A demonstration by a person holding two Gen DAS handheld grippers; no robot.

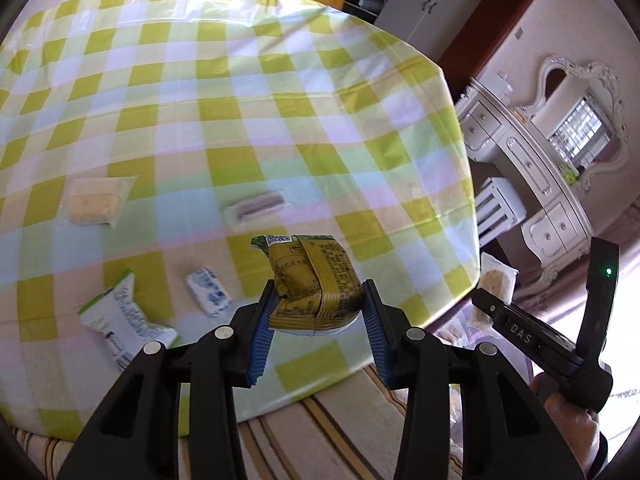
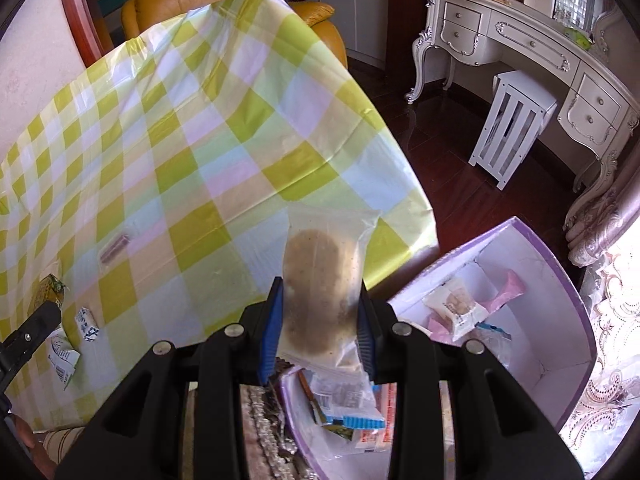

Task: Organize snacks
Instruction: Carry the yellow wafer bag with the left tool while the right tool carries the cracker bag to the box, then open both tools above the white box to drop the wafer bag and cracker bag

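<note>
**2 snacks in the air, 1 box waiting to the right**

The left gripper (image 1: 318, 308) is clamped on a crumpled gold foil snack packet (image 1: 314, 284), its blue ribbed pads pressing both sides, lifted clear of the yellow-and-white checked plastic tablecloth (image 1: 240, 100). The right gripper (image 2: 319, 330) is clamped on a clear plastic pouch holding a round brown biscuit (image 2: 322, 280), held upright above the table's edge.

Judged from this, the step in hand is carrying both packets to the purple-rimmed white cardboard box (image 2: 576, 292) below the table's right edge. To do it well, bring the right gripper over an open spot before loosening, low enough that the pouch does not bounce out. Keep the left grip firm: crumpled foil may slip.

The box has white inner partitions. Its far section holds a white wrapped pastry (image 2: 454, 306) and a pink wrapper (image 2: 510, 288); the near section holds a blue-edged clear packet (image 2: 344, 400) over other wrappers.

On the cloth lie a pale yellow cake in clear wrap (image 1: 94, 204), a slim purple-striped bar (image 1: 256, 208), a small blue-and-white packet (image 1: 210, 290) and a green-and-white sachet (image 1: 124, 320).
</note>
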